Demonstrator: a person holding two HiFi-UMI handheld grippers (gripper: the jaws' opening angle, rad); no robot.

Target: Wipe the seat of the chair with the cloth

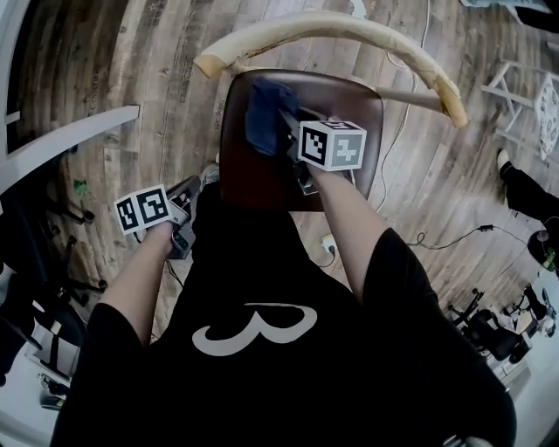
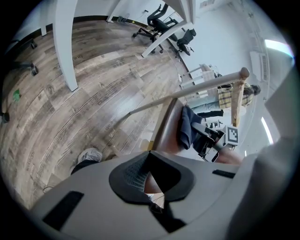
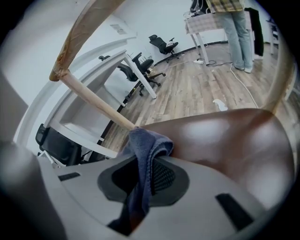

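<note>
The chair's glossy brown seat (image 1: pixel 336 100) lies below me, with a curved pale wooden backrest (image 1: pixel 349 26) at its far side. A dark blue cloth (image 1: pixel 262 113) lies bunched on the seat's far left part. My right gripper (image 1: pixel 286 122) is shut on it over the seat. In the right gripper view the cloth (image 3: pixel 145 145) hangs between the jaws of the right gripper (image 3: pixel 147 161), just above the seat (image 3: pixel 225 140). My left gripper (image 1: pixel 194 190) hangs off the seat's left edge, above the floor. Its jaws are closed and hold nothing (image 2: pixel 150 157). From there the cloth (image 2: pixel 186 126) and the right gripper (image 2: pixel 206 138) are in sight.
A white desk frame (image 1: pixel 70 140) stands to the left on the wood floor. Cables (image 1: pixel 454 236) trail on the right, near a white rack (image 1: pixel 524 96) and another person's shoe (image 1: pixel 505 161). Office chairs (image 3: pixel 161 44) and a standing person (image 3: pixel 234 28) are farther off.
</note>
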